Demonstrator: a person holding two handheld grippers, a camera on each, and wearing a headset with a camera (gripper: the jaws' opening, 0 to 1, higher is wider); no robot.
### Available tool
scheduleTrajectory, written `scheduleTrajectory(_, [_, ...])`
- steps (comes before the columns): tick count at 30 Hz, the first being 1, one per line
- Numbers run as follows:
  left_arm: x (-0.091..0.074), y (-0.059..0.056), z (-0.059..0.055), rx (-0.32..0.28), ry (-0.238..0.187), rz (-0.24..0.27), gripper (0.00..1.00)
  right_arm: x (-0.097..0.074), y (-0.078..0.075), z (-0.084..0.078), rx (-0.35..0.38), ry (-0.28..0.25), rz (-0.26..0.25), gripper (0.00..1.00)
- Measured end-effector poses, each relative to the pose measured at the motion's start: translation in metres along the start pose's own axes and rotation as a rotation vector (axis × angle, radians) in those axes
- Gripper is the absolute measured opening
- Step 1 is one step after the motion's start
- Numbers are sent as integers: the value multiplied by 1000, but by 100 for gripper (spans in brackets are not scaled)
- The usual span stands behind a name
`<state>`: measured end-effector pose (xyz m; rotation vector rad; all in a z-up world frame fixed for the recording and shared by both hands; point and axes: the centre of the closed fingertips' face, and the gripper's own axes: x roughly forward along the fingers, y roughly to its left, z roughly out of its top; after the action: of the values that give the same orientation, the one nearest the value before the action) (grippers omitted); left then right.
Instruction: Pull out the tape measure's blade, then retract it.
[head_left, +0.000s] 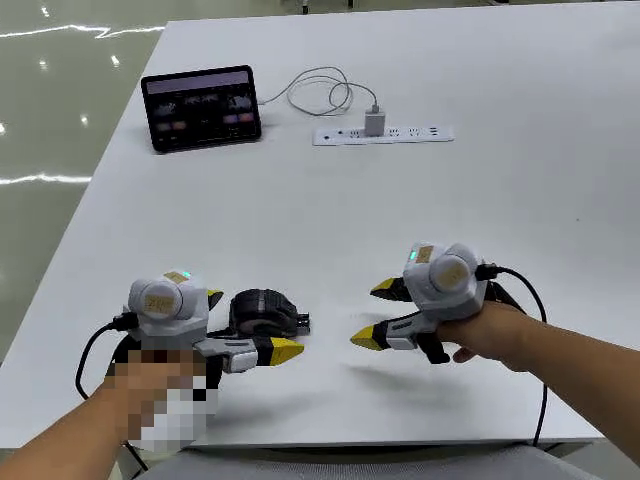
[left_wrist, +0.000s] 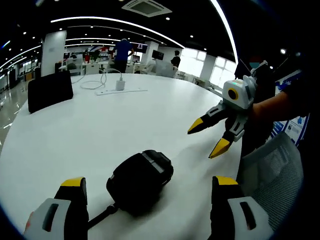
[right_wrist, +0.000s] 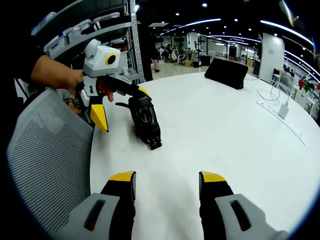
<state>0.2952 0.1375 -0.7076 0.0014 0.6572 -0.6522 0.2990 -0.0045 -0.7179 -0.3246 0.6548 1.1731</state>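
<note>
Between the left gripper (left_wrist: 150, 182) fingers, which stand wide and clear of it, the tape (head_left: 264, 312) lies on the table (head_left: 400, 200). Right gripper (head_left: 372, 315) fingers also stand wide, holding nothing, tips toward the case but apart from it. Case: probably rigid, dense, with a grippy shell; clamp across its body. Hook (right_wrist: 155, 145), at the end nearest the right fingers: probably thin and stiff; pinch squarely, expect spring pull.

White workbench (head_left: 400, 220) on glossy floor (head_left: 50, 120), ceiling strip lights (left_wrist: 115, 20), open-plan office bg.
</note>
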Motion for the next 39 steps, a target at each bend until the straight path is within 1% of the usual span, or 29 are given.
scheduleTrajectory(1, [-1,1,0,-2,-1,-1,100,-3,-1,-2,10,-5,-4,47])
scheduleTrajectory(2, [-3,0,-1,-8,3,-11,100,-8,-2,-4,19,-14,-6,48])
scheduleTrajectory(3, [-4,-1,-1,-6,-3,-22,100,-10,-4,-6,28,-18,-13,48])
scheduleTrajectory(4, [-5,-1,-1,-1,-12,-25,100,-13,-6,-11,45,-13,-22,48])
scheduleTrajectory(6, [-8,0,-1,-7,-18,-27,100,-17,-8,-15,54,-12,-26,49])
scheduleTrajectory(7, [-9,-1,-1,-10,-16,-26,100,-19,-9,-19,55,-7,-34,49])
scheduleTrajectory(11, [-14,0,-2,-15,-6,-19,100,-28,-10,-24,62,-9,-52,51])
scheduleTrajectory(13, [-16,2,-3,-23,7,-14,100,-33,-10,-27,59,-7,-59,52])
scheduleTrajectory(16, [-20,3,-2,-22,3,-16,100,-40,-9,-32,48,2,-70,54])
scheduleTrajectory(19, [-22,7,-4,-18,7,-10,100,-48,-11,-38,51,3,-81,55])
scheduleTrajectory(20, [-24,8,-4,-24,4,-11,100,-51,-11,-39,55,2,-85,57])
scheduleTrajectory(22, [-27,9,-5,-44,17,-11,100,-57,-11,-41,70,-4,-92,58])
scheduleTrajectory(23, [-28,8,-4,-43,13,-11,100,-59,-11,-41,76,-8,-94,60])
scheduleTrajectory(24, [-30,8,-1,-17,-1,-6,100,-62,-12,-43,84,-12,-100,61])
scheduleTrajectory(26, [-33,9,-1,0,6,-1,100,-67,-13,-47,92,-12,-109,61])
scheduleTrajectory(27, [-35,9,1,3,2,0,100,-71,-13,-50,95,-12,-116,62])
scheduleTrajectory(29, [-37,12,0,2,-1,4,100,-76,-15,-55,102,-8,-129,64])
scheduleTrajectory(31, [-40,12,0,2,-3,6,100,-82,-17,-59,109,-6,-139,65])
scheduleTrajectory(34, [-44,14,-3,3,-1,9,100,-91,-20,-65,117,-1,-155,67])
scheduleTrajectory(39, [-50,16,-13,16,22,14,100,-110,-23,-72,143,-13,-175,74])
